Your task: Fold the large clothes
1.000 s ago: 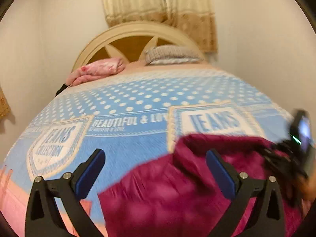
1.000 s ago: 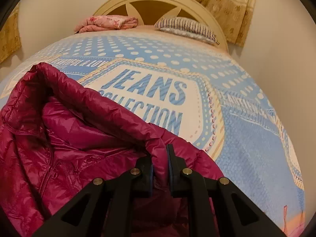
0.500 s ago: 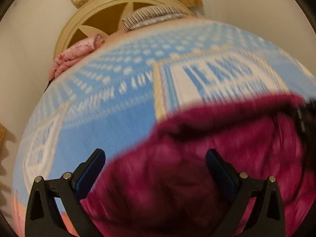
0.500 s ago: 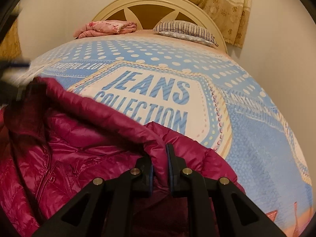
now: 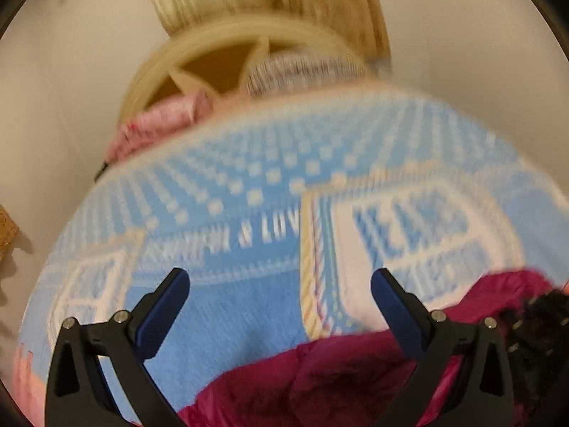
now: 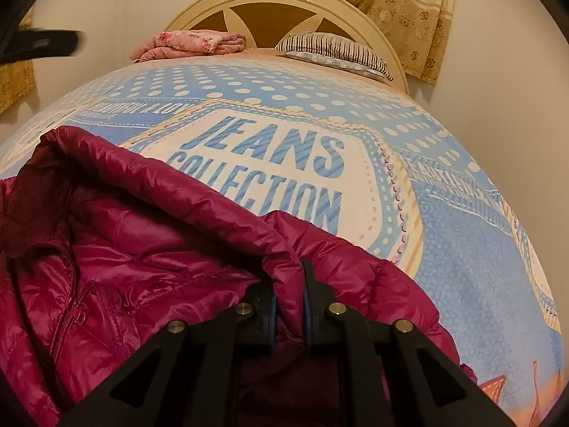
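Since a moment ago, our left gripper (image 5: pixel 279 284) has swung off the jacket (image 6: pixel 149 267), so now mostly blue bedspread (image 5: pixel 231 320) shows between its fingers and the jacket sits low at 5 o'clock in that blurry view. Our right gripper (image 6: pixel 288 291) has not moved at all.

We see the jacket lying on the near part of the bed, filling the 7 o'clock side of the right view. Our right gripper's fingers are squeezed almost together, pinching a puffy fold of the jacket's edge. Our left gripper's fingers are spread wide with nothing in them.

We think the job now is to grab a second spot on the jacket. To do it well, we should keep the right pinch tight and bring the left fingers down over the jacket's far edge at 10 o'clock in the right view, then lift both sides together so it stays flat.

We can tell the jacket is dark pink, shiny and slippery looking, with soft puffy stitched rows and a zipper (image 6: pixel 69 316). The bedspread looks fuzzy, with white dots and big blue letters. At 12 o'clock we see a striped pillow (image 6: pixel 334 53), a folded pink flowery cloth (image 6: pixel 192 42), a round cream headboard (image 6: pixel 284 3) and yellow curtains (image 6: pixel 402 7).
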### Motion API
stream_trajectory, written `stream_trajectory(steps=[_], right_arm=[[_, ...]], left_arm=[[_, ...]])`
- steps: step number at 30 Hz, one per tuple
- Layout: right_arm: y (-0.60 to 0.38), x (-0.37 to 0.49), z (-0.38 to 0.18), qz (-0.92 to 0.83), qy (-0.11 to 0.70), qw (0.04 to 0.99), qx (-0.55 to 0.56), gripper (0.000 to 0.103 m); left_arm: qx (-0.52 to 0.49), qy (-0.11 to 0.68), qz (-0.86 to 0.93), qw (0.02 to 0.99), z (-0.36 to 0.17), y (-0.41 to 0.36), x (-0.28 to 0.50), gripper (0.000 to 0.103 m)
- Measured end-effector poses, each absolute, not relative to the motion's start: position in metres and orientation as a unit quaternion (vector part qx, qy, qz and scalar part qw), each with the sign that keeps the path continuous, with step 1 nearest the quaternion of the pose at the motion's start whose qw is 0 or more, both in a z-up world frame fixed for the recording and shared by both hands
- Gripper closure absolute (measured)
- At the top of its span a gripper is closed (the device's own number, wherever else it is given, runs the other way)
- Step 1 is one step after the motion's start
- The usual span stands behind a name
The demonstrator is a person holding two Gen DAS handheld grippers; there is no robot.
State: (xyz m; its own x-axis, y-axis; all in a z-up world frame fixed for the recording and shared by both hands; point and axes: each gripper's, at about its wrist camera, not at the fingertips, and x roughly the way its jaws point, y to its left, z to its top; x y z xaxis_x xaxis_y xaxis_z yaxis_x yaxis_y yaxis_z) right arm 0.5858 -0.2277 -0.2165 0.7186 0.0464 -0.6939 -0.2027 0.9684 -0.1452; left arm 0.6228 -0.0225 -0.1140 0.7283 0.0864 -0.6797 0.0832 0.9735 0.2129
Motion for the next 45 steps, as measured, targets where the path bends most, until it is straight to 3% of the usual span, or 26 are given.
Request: stream_trajectory(steps=[9,12,16,17,22,23,24,25,28,35,45], right_arm=[[-0.239,0.585,-0.214,0.094,0.373,0.921,-0.063,0.091],[-0.249,0.568,-0.198,0.117,0.352,0.928,-0.026,0.084],[-0.272,0.545,-0.160,0.126,0.299,0.943,0.072,0.044],[-0.274,0.545,-0.151,0.120,0.290,0.946,0.085,0.042],[-0.232,0.579,-0.130,0.112,0.328,0.936,0.054,0.044],[-0.223,0.585,-0.136,0.109,0.339,0.934,0.037,0.063],[-0.213,0.593,-0.147,0.108,0.361,0.926,0.026,0.072],[-0.211,0.598,-0.161,0.105,0.385,0.916,0.031,0.074],[-0.218,0.603,-0.205,0.088,0.433,0.896,0.049,0.075],[-0.222,0.592,-0.218,0.101,0.409,0.906,0.046,0.076],[-0.237,0.589,-0.223,0.125,0.400,0.902,0.099,0.076]], left_arm=[[0.121,0.422,-0.021,0.898,-0.195,-0.023,0.587,0.000],[0.087,0.419,-0.023,0.903,-0.197,-0.014,0.585,0.000],[0.072,0.416,-0.024,0.906,-0.201,-0.011,0.587,0.000],[0.071,0.416,-0.024,0.906,-0.201,-0.011,0.587,0.000],[0.068,0.416,-0.025,0.906,-0.201,-0.010,0.587,0.000],[0.065,0.415,-0.025,0.907,-0.199,-0.008,0.586,0.000],[0.059,0.411,-0.024,0.909,-0.196,-0.006,0.585,0.000],[0.049,0.406,-0.024,0.912,-0.191,-0.003,0.582,0.000],[0.005,0.377,-0.033,0.925,-0.169,0.011,0.572,0.000],[-0.065,0.337,-0.124,0.931,-0.122,-0.013,0.568,0.000],[-0.032,0.436,-0.123,0.891,-0.196,-0.031,0.586,0.000]])
